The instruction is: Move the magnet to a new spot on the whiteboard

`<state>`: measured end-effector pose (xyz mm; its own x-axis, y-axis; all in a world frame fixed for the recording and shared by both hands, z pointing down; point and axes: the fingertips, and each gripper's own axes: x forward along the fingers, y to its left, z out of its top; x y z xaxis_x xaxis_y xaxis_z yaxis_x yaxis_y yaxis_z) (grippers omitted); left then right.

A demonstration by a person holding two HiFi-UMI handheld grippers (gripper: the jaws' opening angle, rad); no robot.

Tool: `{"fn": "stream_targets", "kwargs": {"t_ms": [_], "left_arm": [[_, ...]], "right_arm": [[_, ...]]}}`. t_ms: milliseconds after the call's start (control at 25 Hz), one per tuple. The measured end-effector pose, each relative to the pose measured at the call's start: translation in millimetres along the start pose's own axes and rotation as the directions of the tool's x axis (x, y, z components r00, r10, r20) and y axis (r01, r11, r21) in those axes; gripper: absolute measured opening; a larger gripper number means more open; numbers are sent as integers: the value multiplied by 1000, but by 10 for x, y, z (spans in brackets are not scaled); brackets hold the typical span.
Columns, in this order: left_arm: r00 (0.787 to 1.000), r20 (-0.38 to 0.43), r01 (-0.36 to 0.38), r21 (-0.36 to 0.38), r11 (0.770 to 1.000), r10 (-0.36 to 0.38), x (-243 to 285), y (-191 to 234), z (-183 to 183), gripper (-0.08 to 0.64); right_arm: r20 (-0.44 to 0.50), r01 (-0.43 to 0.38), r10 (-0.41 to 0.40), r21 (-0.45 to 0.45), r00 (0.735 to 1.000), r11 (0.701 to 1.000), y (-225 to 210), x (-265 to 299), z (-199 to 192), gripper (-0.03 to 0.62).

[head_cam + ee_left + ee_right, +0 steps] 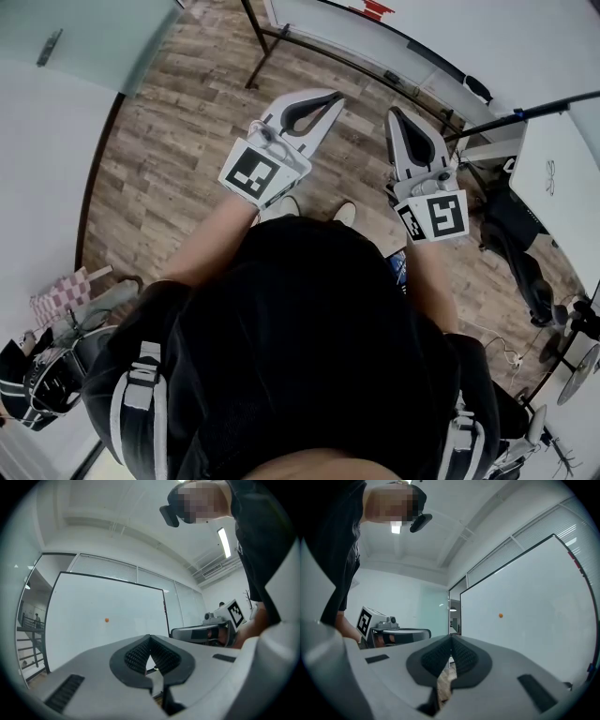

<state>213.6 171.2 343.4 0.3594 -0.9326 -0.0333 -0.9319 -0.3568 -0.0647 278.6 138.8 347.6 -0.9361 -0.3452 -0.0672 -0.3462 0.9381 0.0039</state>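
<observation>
A small orange magnet (107,619) sticks near the middle of the whiteboard (93,634); the right gripper view shows the same magnet (500,615) on the whiteboard (534,620). Both grippers are held up in front of the person, well short of the board. My left gripper (335,97) is shut with nothing between its jaws, tips meeting (150,637). My right gripper (393,113) is shut and empty too, tips together (451,637). From each gripper view the other gripper shows to the side: the right gripper (211,631) and the left gripper (389,632).
The whiteboard stands on a dark metal frame (272,37) over a wood-plank floor (178,141). A desk edge (553,169) and an office chair (525,253) are at the right. Bags (42,375) lie at the lower left by a white wall (37,187).
</observation>
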Motion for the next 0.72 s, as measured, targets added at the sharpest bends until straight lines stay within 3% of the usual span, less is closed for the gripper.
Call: {"fn": "stream_targets", "kwargs": {"t_ms": [720], "left_arm": [[999,6,-45,26,999,45,657,-274,54,2]], "right_arm": [[13,-54,54,6,998,999,-659,-253,-24,-3]]}}
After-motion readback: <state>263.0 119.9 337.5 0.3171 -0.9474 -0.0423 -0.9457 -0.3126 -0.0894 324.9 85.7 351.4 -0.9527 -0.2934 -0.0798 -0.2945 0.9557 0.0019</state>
